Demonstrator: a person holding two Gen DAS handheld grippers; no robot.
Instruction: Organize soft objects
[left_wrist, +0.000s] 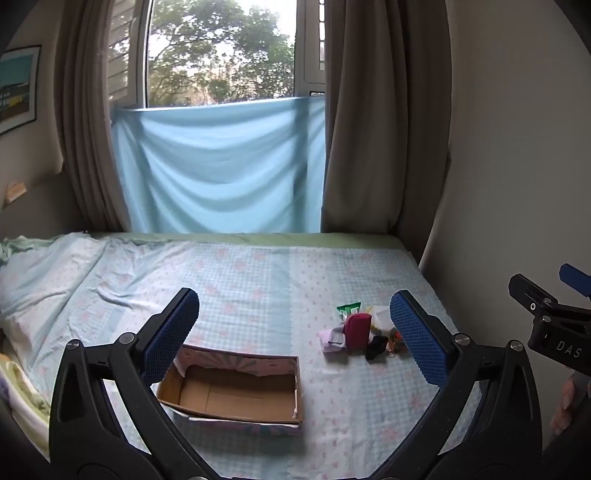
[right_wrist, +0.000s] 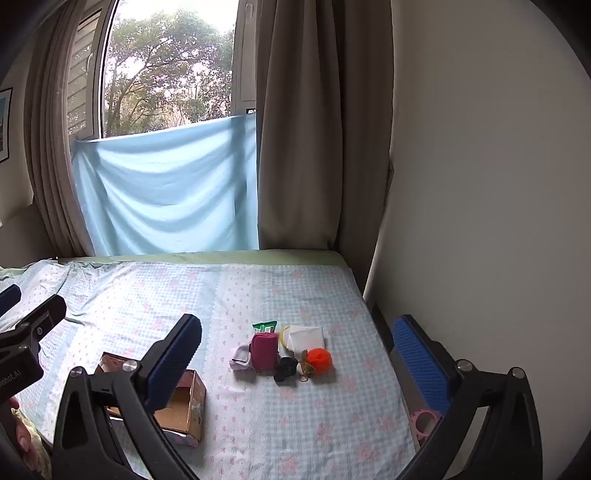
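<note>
- Soft objects lie clustered on the bed, right of the cardboard box; I see bare cardboard inside. My left gripper gapes wide, holding nothing; its finger hides the cluster's right edge.
- Right wrist: right gripper wide apart, unladen; its finger covers most of the box, contents unreadable. Cluster fully visible.

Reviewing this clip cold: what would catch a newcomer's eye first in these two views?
Probably the small heap of bright soft things on the checked bedsheet: an orange pom-pom at its right edge and a magenta pouch in the middle. Left of the heap sits an open cardboard box, empty as far as visible. Both grippers, left and right, hang open above the bed, holding nothing.
</note>
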